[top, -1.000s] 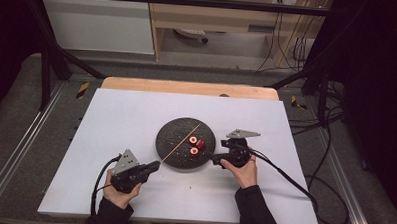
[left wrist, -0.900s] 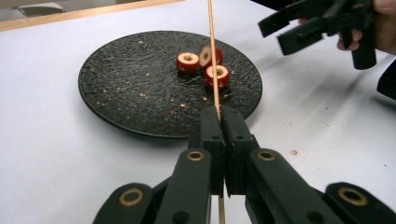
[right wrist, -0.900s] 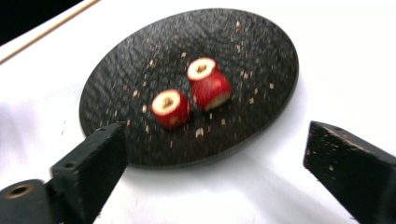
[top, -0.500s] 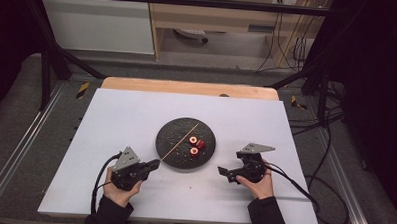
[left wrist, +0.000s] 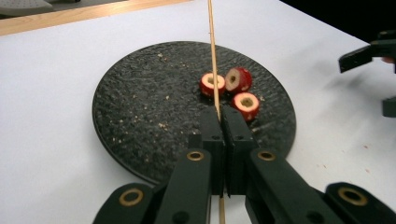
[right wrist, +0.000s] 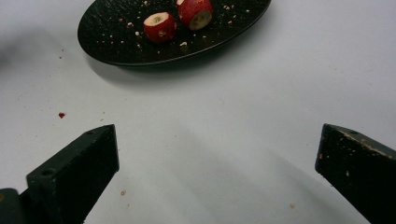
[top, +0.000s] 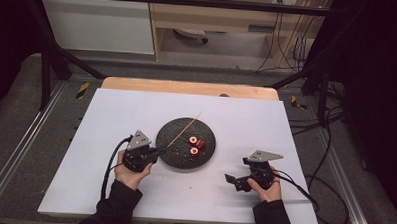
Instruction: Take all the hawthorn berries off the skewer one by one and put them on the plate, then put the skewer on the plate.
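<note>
My left gripper (top: pixel 156 151) is at the left rim of the black plate (top: pixel 177 156), shut on a thin wooden skewer (top: pixel 183 131) that slants up over the plate toward the far right. In the left gripper view the closed jaws (left wrist: pixel 220 114) pinch the skewer (left wrist: pixel 212 56), which passes over three red cored fruit pieces (left wrist: pixel 238 79) on the plate (left wrist: pixel 140 102). My right gripper (top: pixel 235 183) rests near the table's front right, clear of the plate. Its jaws have just been opening and stand wide (right wrist: pixel 217 154) with nothing between them.
The white tabletop (top: pixel 111 119) has free room on all sides of the plate, with crumbs and a small red speck (right wrist: pixel 61 115) near it. A wooden strip (top: pixel 187 86) runs along the table's far edge. Cables trail from both grippers toward the near edge.
The right gripper has drawn back from the plate's right rim to the front right of the table. The left gripper has moved forward to the plate's left rim with the skewer.
</note>
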Demonstrator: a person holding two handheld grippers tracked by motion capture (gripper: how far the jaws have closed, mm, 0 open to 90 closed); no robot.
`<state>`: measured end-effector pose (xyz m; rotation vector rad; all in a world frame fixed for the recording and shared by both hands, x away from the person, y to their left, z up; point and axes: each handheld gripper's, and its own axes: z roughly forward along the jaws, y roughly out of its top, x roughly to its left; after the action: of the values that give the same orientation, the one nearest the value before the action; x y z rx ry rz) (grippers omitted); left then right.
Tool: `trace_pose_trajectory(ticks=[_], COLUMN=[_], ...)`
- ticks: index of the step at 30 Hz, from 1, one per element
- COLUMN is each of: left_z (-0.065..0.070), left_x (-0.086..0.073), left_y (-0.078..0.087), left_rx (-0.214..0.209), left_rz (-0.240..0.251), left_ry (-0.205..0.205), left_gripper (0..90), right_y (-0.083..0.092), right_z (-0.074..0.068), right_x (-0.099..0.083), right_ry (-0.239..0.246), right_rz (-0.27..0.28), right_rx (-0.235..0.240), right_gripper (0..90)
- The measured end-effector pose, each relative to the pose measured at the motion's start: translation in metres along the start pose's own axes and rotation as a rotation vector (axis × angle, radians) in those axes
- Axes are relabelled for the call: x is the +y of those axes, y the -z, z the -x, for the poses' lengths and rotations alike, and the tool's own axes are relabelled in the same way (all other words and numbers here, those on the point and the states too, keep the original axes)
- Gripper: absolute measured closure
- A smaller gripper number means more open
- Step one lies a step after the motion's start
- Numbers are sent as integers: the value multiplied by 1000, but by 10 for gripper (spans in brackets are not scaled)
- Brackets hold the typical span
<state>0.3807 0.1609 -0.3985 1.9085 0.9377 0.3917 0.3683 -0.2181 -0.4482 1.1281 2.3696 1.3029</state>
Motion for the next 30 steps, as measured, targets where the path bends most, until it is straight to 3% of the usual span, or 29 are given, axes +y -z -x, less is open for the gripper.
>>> trace_pose_trajectory(ticks=[8,18,30], left_z=[-5,-11,-4], left_x=[8,5,-2], left_y=[-25,-48,-63], left_rx=[42,80,113], left_rz=[-40,-88,-165], left_ry=[12,24,-10], left_gripper=[883,883,883], right_y=[1,1,2], right_z=[1,1,1], right_x=[-2,-4,-5], right_ry=[7,15,19], right_rz=[-8,-18,-13], right_rx=[-6,-4,0], right_gripper=[8,7,8])
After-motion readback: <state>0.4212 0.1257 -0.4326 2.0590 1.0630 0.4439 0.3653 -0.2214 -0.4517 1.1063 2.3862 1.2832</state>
